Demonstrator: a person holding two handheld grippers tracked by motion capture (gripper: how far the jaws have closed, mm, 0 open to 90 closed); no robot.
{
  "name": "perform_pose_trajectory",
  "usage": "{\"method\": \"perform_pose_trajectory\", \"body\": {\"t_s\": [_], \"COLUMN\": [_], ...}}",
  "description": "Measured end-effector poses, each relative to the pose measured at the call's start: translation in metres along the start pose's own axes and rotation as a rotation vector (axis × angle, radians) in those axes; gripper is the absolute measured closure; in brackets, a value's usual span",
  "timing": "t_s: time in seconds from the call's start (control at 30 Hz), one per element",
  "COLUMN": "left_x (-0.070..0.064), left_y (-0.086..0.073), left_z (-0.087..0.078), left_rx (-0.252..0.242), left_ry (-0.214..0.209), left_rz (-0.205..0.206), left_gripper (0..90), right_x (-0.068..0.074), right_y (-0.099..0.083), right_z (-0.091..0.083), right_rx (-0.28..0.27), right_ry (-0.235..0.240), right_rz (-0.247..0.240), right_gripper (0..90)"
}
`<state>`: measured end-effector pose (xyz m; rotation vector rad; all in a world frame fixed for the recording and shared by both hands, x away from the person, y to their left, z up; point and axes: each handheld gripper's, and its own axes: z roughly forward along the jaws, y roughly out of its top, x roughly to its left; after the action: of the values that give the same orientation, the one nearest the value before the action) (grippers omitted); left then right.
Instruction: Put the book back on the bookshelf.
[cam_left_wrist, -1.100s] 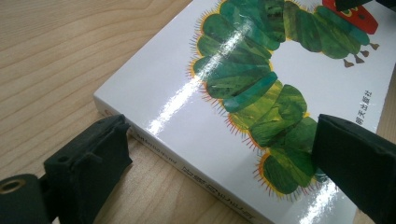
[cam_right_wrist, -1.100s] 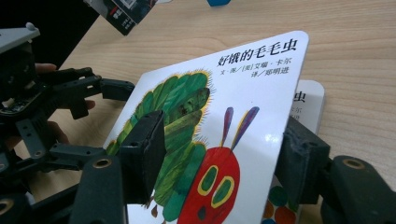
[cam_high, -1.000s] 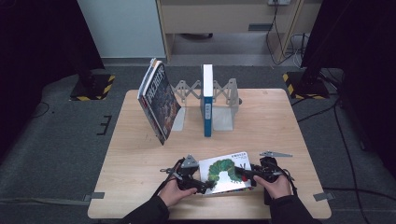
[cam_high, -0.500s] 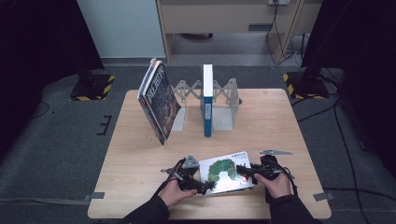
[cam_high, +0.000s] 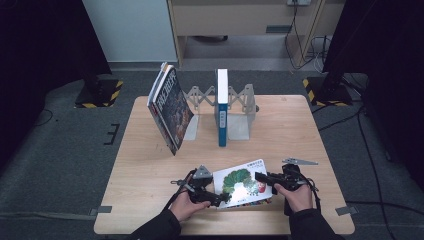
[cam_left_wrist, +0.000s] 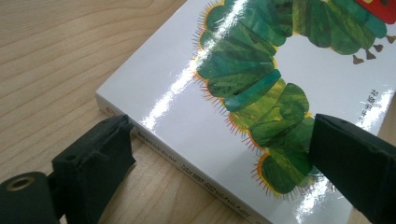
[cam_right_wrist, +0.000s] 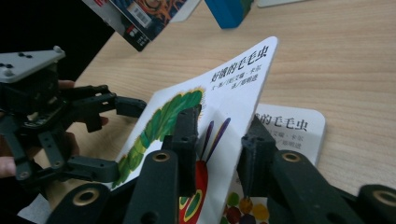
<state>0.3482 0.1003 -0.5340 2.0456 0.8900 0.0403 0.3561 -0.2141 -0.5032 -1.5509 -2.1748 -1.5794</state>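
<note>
A white picture book with a green caterpillar on its cover (cam_high: 242, 183) lies near the table's front edge. My left gripper (cam_high: 212, 196) is open at the book's left corner: one jaw rests on the wood beside the spine, the other hangs over the cover (cam_left_wrist: 261, 84). My right gripper (cam_high: 264, 178) is at the book's right side, shut on the front cover (cam_right_wrist: 219, 88), which is raised off the title page (cam_right_wrist: 289, 126) under it. In the right gripper view the left gripper (cam_right_wrist: 122, 137) stands beyond the cover.
At the back of the wooden table (cam_high: 300, 125) stands a grey folding book rack (cam_high: 240, 107) with a blue book (cam_high: 221, 107) upright in it. A dark book (cam_high: 170, 111) leans to the rack's left. Bare wood lies between the rack and the picture book.
The right gripper has moved slightly left onto the book's right edge. The left hand has stayed almost still.
</note>
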Motion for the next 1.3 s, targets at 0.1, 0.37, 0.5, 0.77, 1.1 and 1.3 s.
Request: {"method": "perform_pose_trajectory", "body": {"t_s": [0.1,0.37,0.5,0.77,1.1,1.3], "left_x": [0.001,0.002,0.003,0.002,0.000,-0.001], "left_y": [0.000,0.000,0.000,-0.003,-0.003,-0.003], "left_z": [0.000,-0.001,-0.002,-0.003,0.004,0.003], "left_rx": [0.002,-0.008,-0.013,-0.003,-0.020,-0.007], "left_ry": [-0.004,-0.016,-0.026,-0.053,-0.111,-0.097], "left_rz": [-0.011,-0.021,-0.028,-0.020,0.014,0.004], "left_gripper": [5.7,5.5,5.3,3.6,1.8,2.2], "right_x": [0.001,0.006,0.007,0.010,0.012,0.007], "right_y": [0.001,0.005,0.006,0.010,0.012,0.010], "right_z": [-0.002,-0.005,-0.006,-0.013,-0.015,-0.013], "right_rx": [-0.020,-0.048,-0.061,-0.108,-0.141,-0.135], "right_ry": [0.022,0.063,0.085,0.147,0.185,0.139], "right_rz": [-0.003,-0.015,-0.006,-0.001,-0.015,-0.020], "right_gripper": [76.5,80.1,81.5,87.3,88.1,84.2]}}
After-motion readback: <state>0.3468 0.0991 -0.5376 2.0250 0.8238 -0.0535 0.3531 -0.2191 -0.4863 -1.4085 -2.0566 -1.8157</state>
